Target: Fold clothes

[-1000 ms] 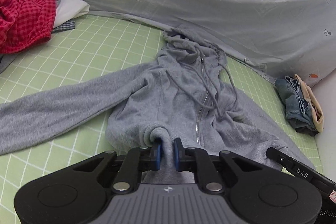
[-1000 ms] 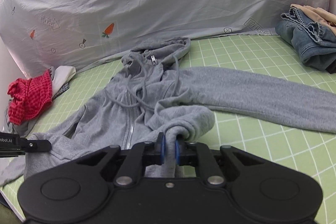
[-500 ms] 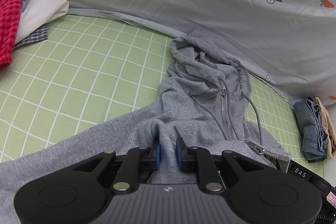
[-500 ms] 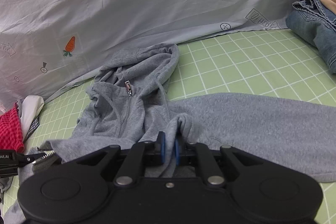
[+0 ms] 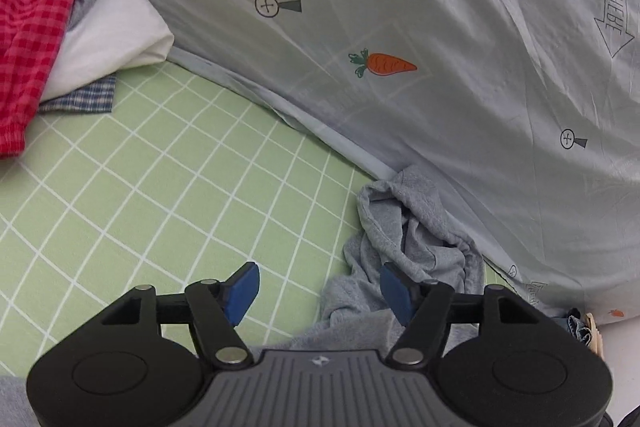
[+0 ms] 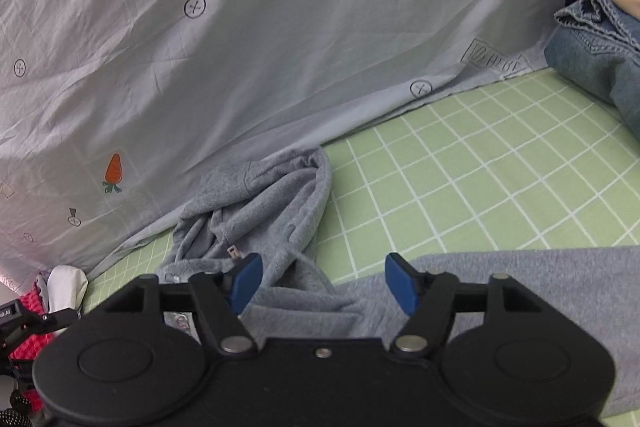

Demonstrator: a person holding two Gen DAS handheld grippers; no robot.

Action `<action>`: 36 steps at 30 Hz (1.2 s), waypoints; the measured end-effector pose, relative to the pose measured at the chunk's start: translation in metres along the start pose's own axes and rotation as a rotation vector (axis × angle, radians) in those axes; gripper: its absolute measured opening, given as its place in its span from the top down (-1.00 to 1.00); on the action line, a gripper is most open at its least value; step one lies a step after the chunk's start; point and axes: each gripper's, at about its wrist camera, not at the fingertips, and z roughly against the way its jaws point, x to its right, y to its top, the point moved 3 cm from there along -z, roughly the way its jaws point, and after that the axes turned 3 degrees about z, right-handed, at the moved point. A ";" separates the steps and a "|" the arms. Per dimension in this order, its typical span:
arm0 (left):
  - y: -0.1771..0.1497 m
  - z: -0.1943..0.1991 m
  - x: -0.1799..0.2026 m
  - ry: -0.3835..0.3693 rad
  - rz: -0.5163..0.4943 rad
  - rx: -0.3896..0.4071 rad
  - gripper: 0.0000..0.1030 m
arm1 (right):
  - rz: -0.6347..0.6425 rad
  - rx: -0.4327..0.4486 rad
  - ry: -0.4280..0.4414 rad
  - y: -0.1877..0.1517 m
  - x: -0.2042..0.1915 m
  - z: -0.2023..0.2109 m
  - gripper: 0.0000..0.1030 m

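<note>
The grey hoodie (image 6: 276, 223) lies on the green checked bed sheet (image 5: 168, 195), its hood bunched against the pale printed cover (image 5: 400, 27) at the back, one sleeve (image 6: 540, 283) stretched out flat to my right. My left hand-held gripper (image 5: 318, 287) and my right hand-held gripper (image 6: 322, 285) have both just been opening; the blue pads stand apart and grip nothing, cloth only lying beneath. I judge the first fold just laid down; sleeves and the final halving remain. Red checked clothing (image 5: 28, 39) waits aside, folded jeans (image 6: 596, 67) look finished.
</note>
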 end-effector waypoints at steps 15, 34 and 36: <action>-0.027 -0.027 0.049 0.113 -0.138 -0.083 -0.36 | 0.284 -0.075 -0.018 -0.010 -0.064 -0.025 -0.12; -0.039 -0.022 0.001 0.345 -0.214 -0.161 -0.47 | 0.430 -0.197 -0.350 -0.044 -0.001 0.021 -0.04; -0.041 -0.017 0.000 0.333 -0.196 -0.161 -0.47 | 0.434 -0.183 -0.347 -0.045 -0.001 0.028 -0.03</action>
